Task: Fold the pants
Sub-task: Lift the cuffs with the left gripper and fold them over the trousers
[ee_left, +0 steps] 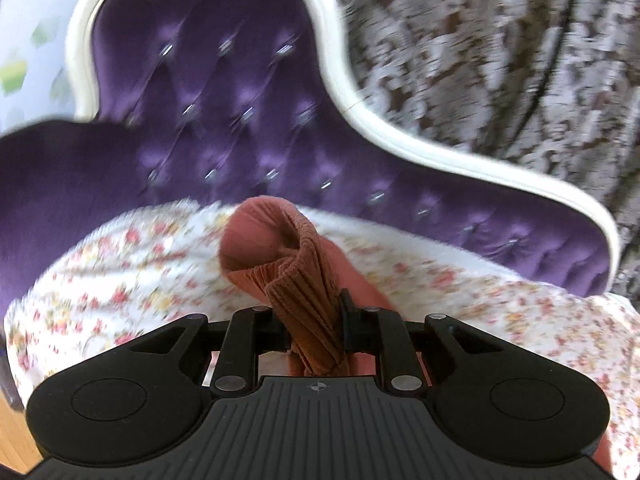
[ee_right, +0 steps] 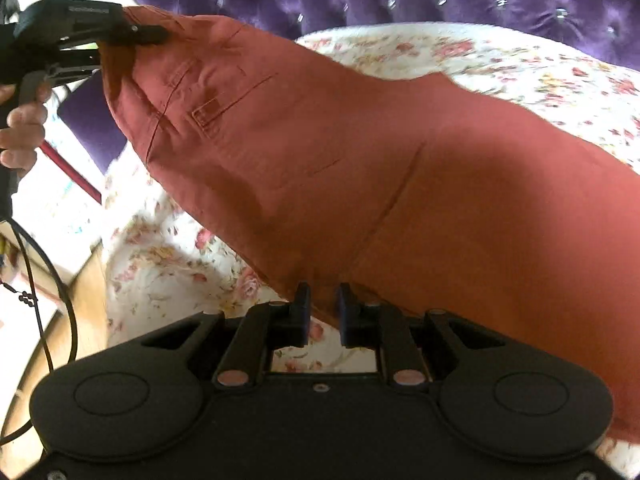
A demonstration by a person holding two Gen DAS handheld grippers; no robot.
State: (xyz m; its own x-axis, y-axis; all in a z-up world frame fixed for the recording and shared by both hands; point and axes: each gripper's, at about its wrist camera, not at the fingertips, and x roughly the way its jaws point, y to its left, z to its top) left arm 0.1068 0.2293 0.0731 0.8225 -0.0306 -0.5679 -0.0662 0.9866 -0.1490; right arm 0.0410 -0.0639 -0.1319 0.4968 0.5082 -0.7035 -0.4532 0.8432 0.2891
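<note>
My left hand-held gripper [ee_left: 310,330] is pinching the ribbed waistband [ee_left: 298,276] of the rust-red pants [ee_right: 360,184], a thick bunch of it squeezed between the pads. In the right wrist view that same hand-held gripper sits at the top left, with my hand [ee_right: 20,128] wrapped round its handle and the waist end of the pants hanging from its tip.

My right hand-held gripper [ee_right: 323,312] has its fingers a little apart, with the lower edge of the pants running into the gap between them. Can't honestly tell if the pads are pressing on the cloth or just sitting either side of it.

The pants are stretched out between the two, lifted at the waist end and sloping down toward the right, a pocket seam and small tab showing on the near face. Under them is the bed, covered with a white floral bedspread [ee_right: 500,56]. Behind that is a purple tufted headboard [ee_left: 224,92] with a cream frame [ee_left: 332,64], and a brown-and-white patterned curtain [ee_left: 500,60] beyond. Everything's a bit blurry.
</note>
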